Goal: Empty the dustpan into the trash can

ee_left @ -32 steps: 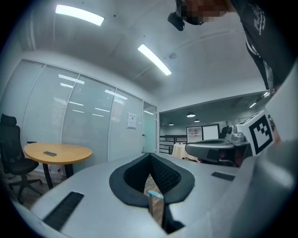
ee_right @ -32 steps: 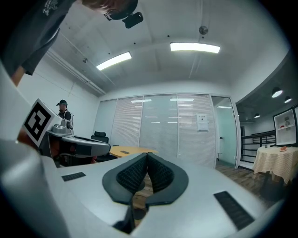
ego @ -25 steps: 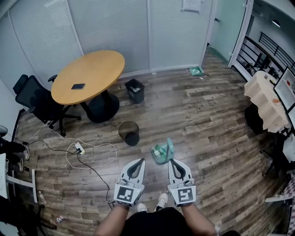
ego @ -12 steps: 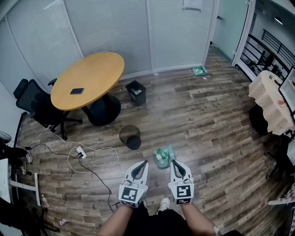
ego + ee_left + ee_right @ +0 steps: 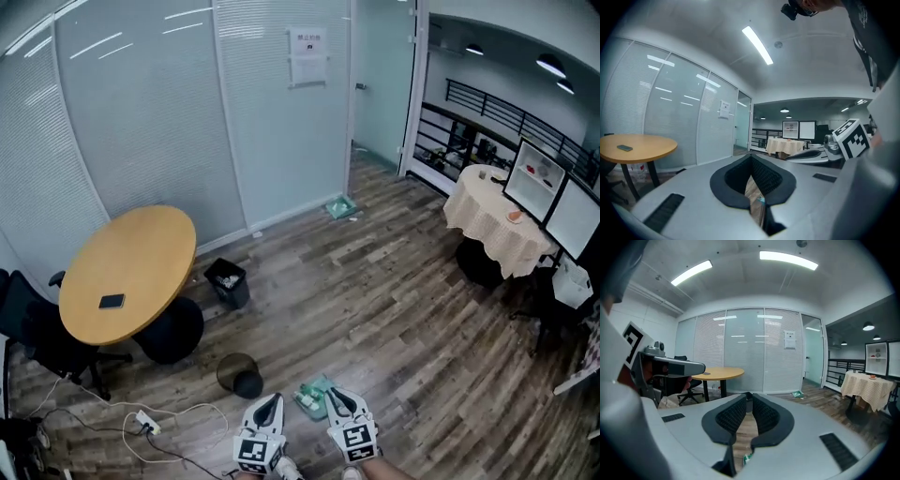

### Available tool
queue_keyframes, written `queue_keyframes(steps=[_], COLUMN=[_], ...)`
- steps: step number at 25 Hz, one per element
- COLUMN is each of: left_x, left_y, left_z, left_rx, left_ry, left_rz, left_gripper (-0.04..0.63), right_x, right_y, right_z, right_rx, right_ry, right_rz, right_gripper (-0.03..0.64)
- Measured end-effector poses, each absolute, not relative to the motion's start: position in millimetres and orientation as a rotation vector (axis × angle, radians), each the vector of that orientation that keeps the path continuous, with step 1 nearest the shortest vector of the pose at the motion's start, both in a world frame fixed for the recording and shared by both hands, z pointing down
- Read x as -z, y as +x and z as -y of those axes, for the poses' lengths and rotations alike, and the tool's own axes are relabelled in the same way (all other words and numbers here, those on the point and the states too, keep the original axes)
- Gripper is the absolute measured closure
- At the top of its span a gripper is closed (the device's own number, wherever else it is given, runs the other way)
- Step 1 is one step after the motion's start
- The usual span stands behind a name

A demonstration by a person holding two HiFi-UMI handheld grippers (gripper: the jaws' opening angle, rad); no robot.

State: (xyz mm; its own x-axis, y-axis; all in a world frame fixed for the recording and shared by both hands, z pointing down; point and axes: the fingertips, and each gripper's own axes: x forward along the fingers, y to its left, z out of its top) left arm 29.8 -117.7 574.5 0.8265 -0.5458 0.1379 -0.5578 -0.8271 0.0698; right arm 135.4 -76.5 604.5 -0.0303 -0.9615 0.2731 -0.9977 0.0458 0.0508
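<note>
Flanking the littered green dustpan (image 5: 312,394) on the floor (image 5: 394,319), left gripper (image 5: 273,398) and right gripper (image 5: 330,392) are pressed together on nothing, the right's jaws just beginning to part. Beyond: mesh trash can (image 5: 238,374), square bin (image 5: 228,281), round table (image 5: 131,267); wall notice (image 5: 307,44) unreadable.

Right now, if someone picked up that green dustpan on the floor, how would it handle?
The green dustpan looks like moulded plastic, so probably stiff and light. The pale scraps in it seem loose, so tilting it early would likely spill them short of the round trash can. On the smooth plank floor it may slide if nudged.
</note>
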Motion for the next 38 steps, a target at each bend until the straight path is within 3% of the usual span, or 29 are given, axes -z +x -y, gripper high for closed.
queue_keyframes(steps=[2, 10, 27, 38], left_x=[-579.3, -591.2, -627.3, -655.7], left_y=[30.0, 41.5, 62.9, 66.0], left_z=[129.3, 149.6, 184.6, 180.1], left_rx=[-0.165, -0.176, -0.284, -0.362], left_ry=[2.915, 2.921, 2.798, 2.736], left_rz=[0.841, 0.738, 0.924, 0.963], left_gripper=[0.584, 0.584, 0.584, 0.584], right_x=[-610.5, -642.9, -779.0, -850.2], right_y=[134.8, 145.3, 182.7, 186.4], right_z=[82.4, 92.8, 108.8, 113.9], right_rx=[-0.247, -0.336, -0.766, -0.899], right_ry=[2.026, 2.02, 1.653, 1.52], right_rz=[2.059, 1.963, 1.871, 1.728], right_gripper=[0.543, 0.487, 0.305, 0.281])
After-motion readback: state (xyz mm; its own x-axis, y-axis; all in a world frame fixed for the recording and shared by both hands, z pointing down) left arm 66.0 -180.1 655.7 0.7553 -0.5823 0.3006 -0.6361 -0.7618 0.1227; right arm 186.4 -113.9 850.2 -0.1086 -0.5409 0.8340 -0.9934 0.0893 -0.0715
